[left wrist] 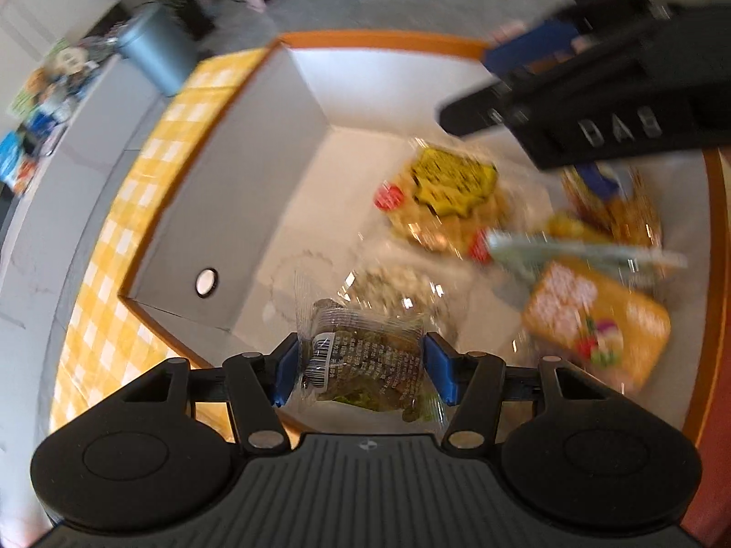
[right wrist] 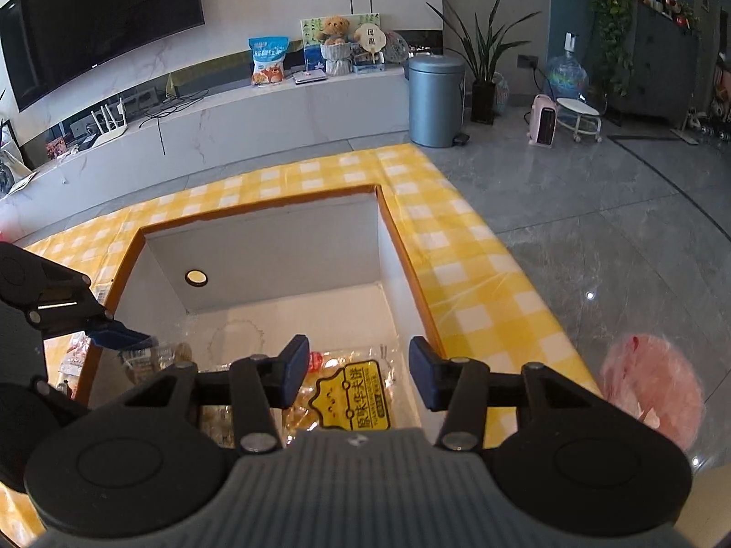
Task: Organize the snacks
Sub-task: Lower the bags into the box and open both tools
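Note:
An open box with an orange rim (left wrist: 384,39) (right wrist: 256,210) and white walls stands on a yellow checked tablecloth (right wrist: 457,274). My left gripper (left wrist: 361,367) hangs over its near corner, shut on a clear-wrapped dark snack packet (left wrist: 365,365). On the box floor lie a waffle pack with a yellow label (left wrist: 452,187) (right wrist: 352,392), an orange packet (left wrist: 594,315) and several other blurred snacks. My right gripper (right wrist: 361,376) stands open above the waffle pack with nothing between its pads. It shows in the left wrist view as the black gripper (left wrist: 498,80) at the top right.
The box's far half has a bare floor (right wrist: 320,315). More snacks (right wrist: 73,356) lie on the cloth outside the box's left wall. The table's right edge drops to a grey floor (right wrist: 594,210). A grey bin (right wrist: 434,100) and a low white cabinet (right wrist: 274,114) stand beyond.

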Demonstrator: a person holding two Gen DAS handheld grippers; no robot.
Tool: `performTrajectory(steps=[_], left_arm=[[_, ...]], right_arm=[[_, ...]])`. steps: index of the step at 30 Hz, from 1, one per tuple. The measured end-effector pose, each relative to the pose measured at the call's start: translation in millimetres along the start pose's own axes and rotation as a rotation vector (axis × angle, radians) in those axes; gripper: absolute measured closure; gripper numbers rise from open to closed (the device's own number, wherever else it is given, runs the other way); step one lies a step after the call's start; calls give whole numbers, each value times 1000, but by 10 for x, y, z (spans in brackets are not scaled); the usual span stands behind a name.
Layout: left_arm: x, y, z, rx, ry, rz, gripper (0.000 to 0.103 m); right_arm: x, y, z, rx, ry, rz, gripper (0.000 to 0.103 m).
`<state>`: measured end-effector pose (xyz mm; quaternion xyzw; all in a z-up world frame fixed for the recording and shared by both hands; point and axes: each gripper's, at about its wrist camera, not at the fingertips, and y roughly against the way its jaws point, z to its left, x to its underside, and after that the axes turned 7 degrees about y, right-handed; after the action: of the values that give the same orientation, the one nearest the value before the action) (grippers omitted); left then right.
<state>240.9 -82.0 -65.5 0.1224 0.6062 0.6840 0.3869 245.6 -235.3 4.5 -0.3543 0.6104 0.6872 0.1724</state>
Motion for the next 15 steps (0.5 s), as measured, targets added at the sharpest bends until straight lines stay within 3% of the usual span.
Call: performTrajectory(steps=[8, 15], left_arm=[[43, -97, -89, 35, -95, 64, 31], [51, 26, -117, 39, -93, 38, 28]], right_arm=[[53, 21, 42, -24, -13, 12, 54], [88, 44, 32, -27, -31, 26, 53]])
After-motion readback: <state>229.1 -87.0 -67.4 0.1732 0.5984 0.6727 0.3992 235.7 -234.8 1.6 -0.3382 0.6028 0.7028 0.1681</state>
